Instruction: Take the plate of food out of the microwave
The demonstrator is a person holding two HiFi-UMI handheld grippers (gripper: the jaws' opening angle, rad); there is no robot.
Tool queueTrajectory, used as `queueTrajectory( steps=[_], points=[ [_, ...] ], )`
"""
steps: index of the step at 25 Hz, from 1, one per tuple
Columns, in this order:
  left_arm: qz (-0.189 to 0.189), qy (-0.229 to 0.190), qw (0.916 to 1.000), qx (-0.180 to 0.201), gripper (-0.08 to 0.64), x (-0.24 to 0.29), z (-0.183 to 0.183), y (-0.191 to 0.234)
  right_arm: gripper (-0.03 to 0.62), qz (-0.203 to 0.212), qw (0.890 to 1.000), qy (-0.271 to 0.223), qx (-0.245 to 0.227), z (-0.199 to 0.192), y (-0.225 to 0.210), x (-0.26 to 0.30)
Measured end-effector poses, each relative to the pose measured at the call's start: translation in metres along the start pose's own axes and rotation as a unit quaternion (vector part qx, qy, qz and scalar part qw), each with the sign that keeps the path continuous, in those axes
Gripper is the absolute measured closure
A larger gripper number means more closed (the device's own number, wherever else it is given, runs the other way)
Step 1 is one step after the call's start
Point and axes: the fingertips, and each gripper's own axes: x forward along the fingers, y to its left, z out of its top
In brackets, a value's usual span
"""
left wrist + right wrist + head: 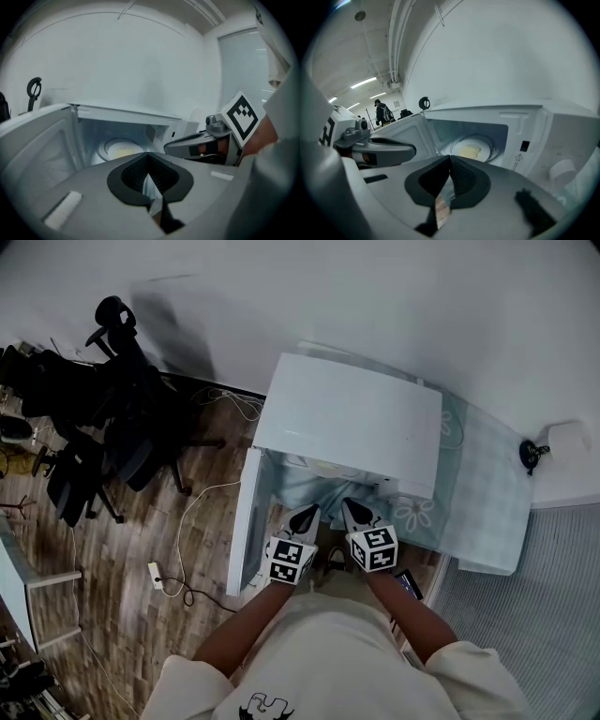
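Observation:
A white microwave point(352, 418) stands on a table with its door point(246, 521) swung open to the left. Inside, a white plate point(474, 149) with pale yellow food lies on the turntable; the left gripper view shows the plate point(123, 149) too. Both grippers hover side by side just in front of the opening, pointing into it. My left gripper point(307, 515) is shut with nothing between its jaws point(149, 157). My right gripper point(354, 509) is shut and empty as well point(450, 159). Neither touches the plate.
The table wears a light blue checked cloth point(487, 484). Black office chairs point(103, 446) stand on the wooden floor at left, with a power strip and cable point(159, 577) near the door. A person point(382, 111) stands far off in the room.

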Motion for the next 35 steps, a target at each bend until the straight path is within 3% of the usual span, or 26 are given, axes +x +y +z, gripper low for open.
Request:
queueTrajectory(
  steps=[8, 13, 18, 20, 22, 24, 25, 29, 32, 35],
  points=[
    [0.034, 0.042, 0.9978, -0.039, 0.557, 0.044, -0.045, 0.047, 0.578, -0.038, 0.998, 0.046, 0.029, -0.047, -0.033, 0.052],
    [0.044, 0.077, 0.9947, -0.053, 0.557, 0.059, -0.072, 0.059, 0.578, -0.047, 0.992, 0.075, 0.093, -0.079, -0.041, 0.069],
    [0.044, 0.068, 0.9947, -0.063, 0.556, 0.062, -0.067, 0.059, 0.575, -0.022, 0.991, 0.046, 0.124, -0.071, -0.041, 0.080],
    [0.044, 0.067, 0.9947, -0.063, 0.557, 0.064, -0.064, 0.059, 0.498, -0.002, 0.987, 0.024, 0.160, -0.065, -0.041, 0.087],
    [0.044, 0.068, 0.9948, -0.061, 0.556, 0.065, -0.062, 0.060, 0.485, 0.013, 0.978, -0.002, 0.208, -0.060, -0.043, 0.093],
    [0.045, 0.067, 0.9949, -0.061, 0.557, 0.065, -0.061, 0.062, 0.474, 0.021, 0.959, -0.030, 0.280, -0.058, -0.048, 0.099],
    [0.046, 0.067, 0.9948, -0.062, 0.557, 0.064, -0.061, 0.062, 0.471, 0.022, 0.945, -0.045, 0.324, -0.060, -0.051, 0.101],
    [0.043, 0.068, 0.9947, -0.064, 0.557, 0.063, -0.060, 0.060, 0.471, 0.013, 0.869, -0.107, 0.482, -0.072, -0.072, 0.104],
    [0.041, 0.066, 0.9949, -0.064, 0.557, 0.062, -0.058, 0.056, 0.471, 0.023, 0.826, -0.146, 0.544, -0.073, -0.081, 0.105],
    [0.040, 0.065, 0.9948, -0.068, 0.556, 0.061, -0.058, 0.055, 0.471, 0.042, 0.800, -0.172, 0.573, -0.068, -0.083, 0.107]
  ],
)
